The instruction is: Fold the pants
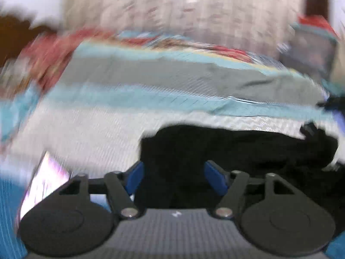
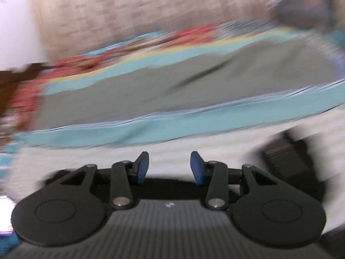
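Both views are motion-blurred. The black pants (image 1: 226, 149) lie bunched on a white striped bed cover (image 1: 86, 133). My left gripper (image 1: 173, 170) is open, its blue pads either side of the pants' near left part; whether they touch the cloth I cannot tell. In the right wrist view my right gripper (image 2: 169, 166) is open and empty above the white cover (image 2: 172, 144). Black cloth of the pants (image 2: 286, 157) shows at the right and just beneath the gripper body.
A grey-and-teal bedspread (image 1: 172, 75) (image 2: 172, 86) with a red patterned border lies beyond. A brick-pattern wall (image 1: 172, 4) stands behind. A glowing phone screen (image 1: 45, 179) lies at the left of the left gripper.
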A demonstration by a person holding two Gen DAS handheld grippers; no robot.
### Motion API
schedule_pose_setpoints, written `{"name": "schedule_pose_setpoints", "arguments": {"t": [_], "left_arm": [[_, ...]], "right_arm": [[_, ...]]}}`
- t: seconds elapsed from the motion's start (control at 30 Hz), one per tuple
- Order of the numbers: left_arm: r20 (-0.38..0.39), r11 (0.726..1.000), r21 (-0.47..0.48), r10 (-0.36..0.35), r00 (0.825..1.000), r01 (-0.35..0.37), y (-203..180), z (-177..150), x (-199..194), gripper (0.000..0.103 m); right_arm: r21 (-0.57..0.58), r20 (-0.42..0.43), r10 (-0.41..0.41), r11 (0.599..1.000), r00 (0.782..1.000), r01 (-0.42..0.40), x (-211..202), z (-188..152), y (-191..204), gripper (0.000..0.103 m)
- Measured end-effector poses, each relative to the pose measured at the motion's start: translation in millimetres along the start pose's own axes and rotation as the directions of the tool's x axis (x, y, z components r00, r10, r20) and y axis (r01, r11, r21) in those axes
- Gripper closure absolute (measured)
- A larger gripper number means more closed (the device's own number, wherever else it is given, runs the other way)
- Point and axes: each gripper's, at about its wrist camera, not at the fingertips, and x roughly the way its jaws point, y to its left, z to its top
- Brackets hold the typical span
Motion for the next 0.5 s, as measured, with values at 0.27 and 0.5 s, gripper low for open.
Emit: {"name": "schedule_pose_setpoints", "arguments": {"t": [0.27,0.5], "left_arm": [[-0.108,0.953,0.292,-0.052,0.993,0.082,-106.4,75.4,159.0,0.019],[-0.266,0.914,0.359,-0.097,0.959,0.192,-154.2,54.0,245.5,0.016]], "right_arm": [[0.129,-0.151,-0.146,0.978,0.978,0.166,68.0,21.2,-130.3,0.046],[0.049,-0.276,-0.047,0.997,0.960,0.063,148.2,11.9,-140.3,0.041]]}}
